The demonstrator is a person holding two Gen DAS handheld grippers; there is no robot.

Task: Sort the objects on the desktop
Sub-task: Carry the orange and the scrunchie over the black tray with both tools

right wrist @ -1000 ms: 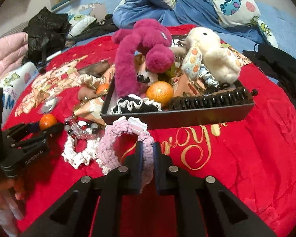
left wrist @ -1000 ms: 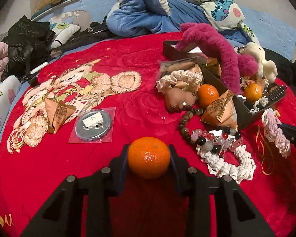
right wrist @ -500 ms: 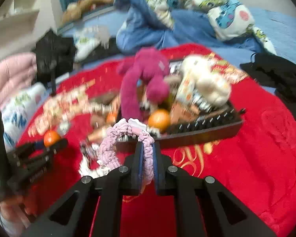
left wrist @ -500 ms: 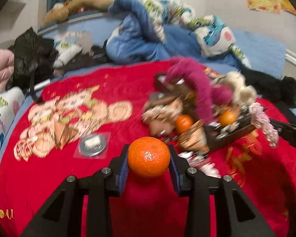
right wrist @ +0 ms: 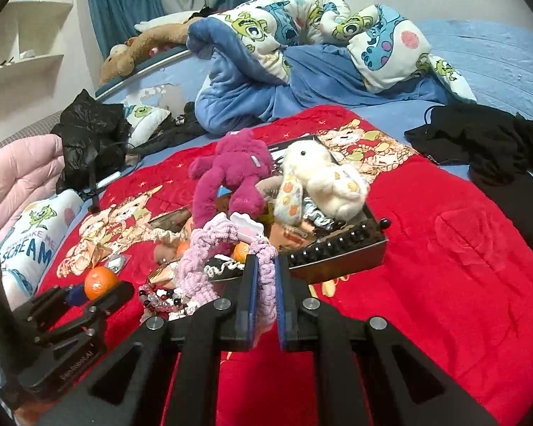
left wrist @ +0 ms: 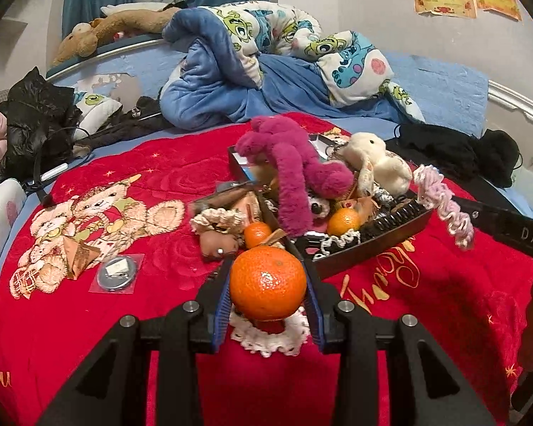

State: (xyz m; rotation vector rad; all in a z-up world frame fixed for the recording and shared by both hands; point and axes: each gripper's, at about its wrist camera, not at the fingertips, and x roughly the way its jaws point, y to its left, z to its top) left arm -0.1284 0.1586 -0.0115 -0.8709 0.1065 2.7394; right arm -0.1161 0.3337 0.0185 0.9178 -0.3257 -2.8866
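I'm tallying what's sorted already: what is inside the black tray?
In the black tray: magenta plush, cream bunny plush, a tangerine, a black comb, a black-and-white scrunchie. Whatever lies beneath the plush toys is covered.

Plush toys (left wrist: 295,174) in tray (left wrist: 373,245); badge (left wrist: 117,273) left of tray, on blanket (left wrist: 181,184).

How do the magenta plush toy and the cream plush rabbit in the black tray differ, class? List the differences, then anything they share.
Colour: the magenta plush toy is deep pink all over; the cream plush rabbit is off-white with orange-spotted patches on its ear. Shape: the magenta toy has long thin limbs hanging down; the rabbit is rounder and more compact. Position: in the right wrist view the magenta toy sits left of the rabbit. Shared: both are fluffy and piled in the black tray, neither is gripped.
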